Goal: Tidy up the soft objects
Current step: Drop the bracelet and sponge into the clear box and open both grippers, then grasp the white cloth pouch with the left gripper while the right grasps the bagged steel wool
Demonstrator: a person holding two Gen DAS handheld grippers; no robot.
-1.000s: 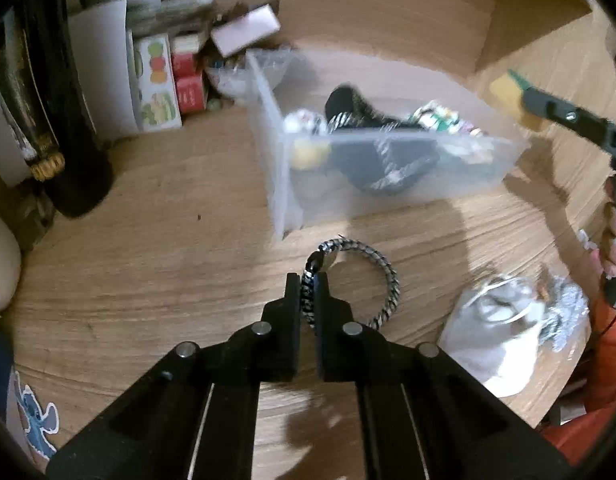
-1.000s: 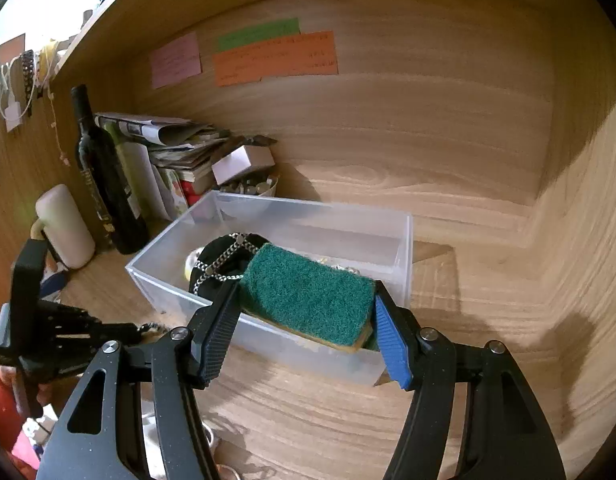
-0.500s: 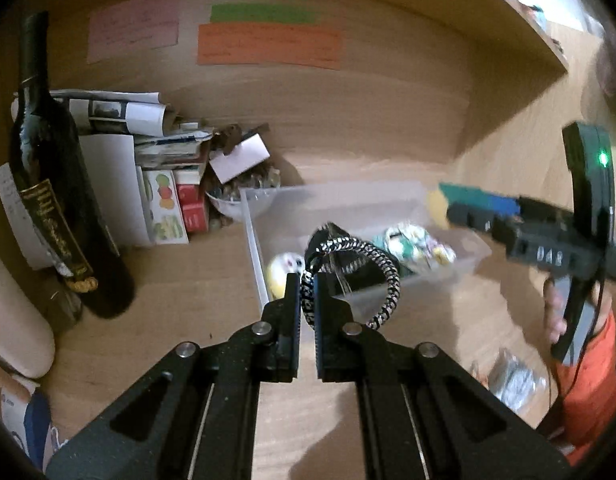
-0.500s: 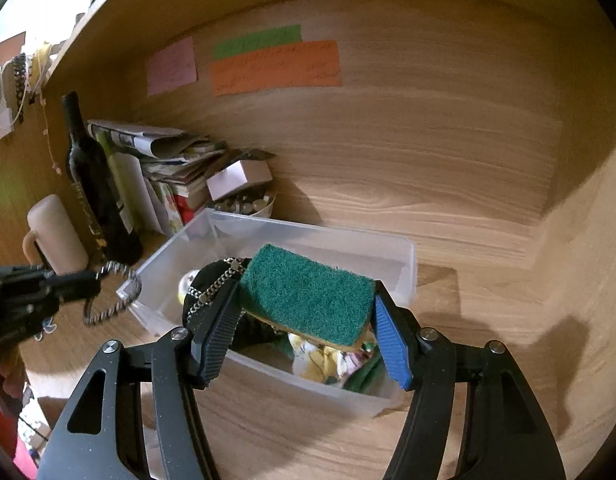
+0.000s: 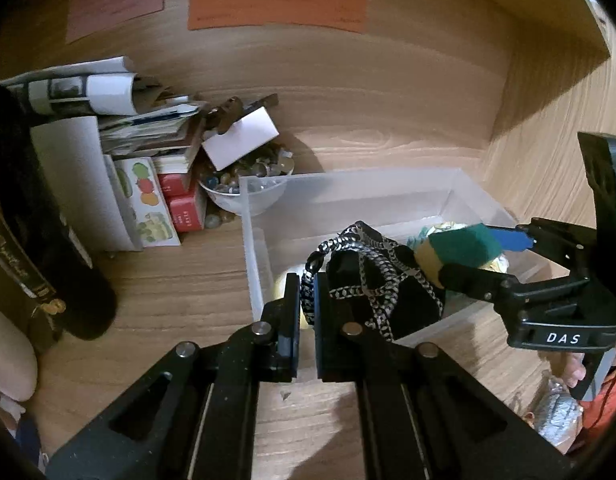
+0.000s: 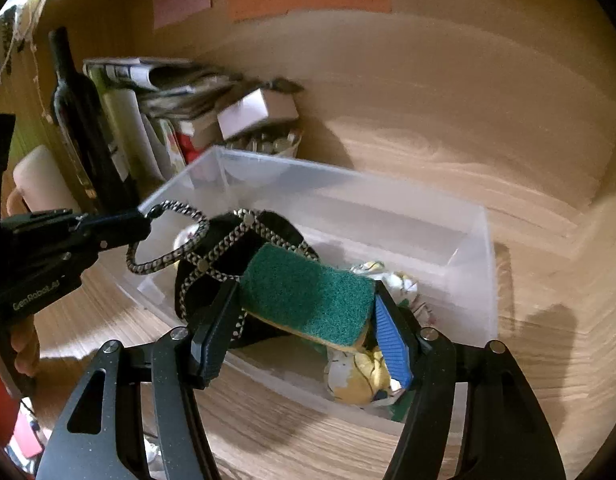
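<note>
Wooden desk [image 5: 168, 292]; bin [image 6: 484, 240] cloths [image 6: 360, 380] right-view only.

Bowl [image 5: 244, 196] behind bin [image 5: 348, 184]

Wood desk [image 5: 156, 292], wood back wall [image 5: 388, 92], dim light.

Probably a home desk nook, wine bottle [image 6: 74, 92], stacked papers [image 5: 108, 92], wall notes [image 5: 276, 4]
</note>
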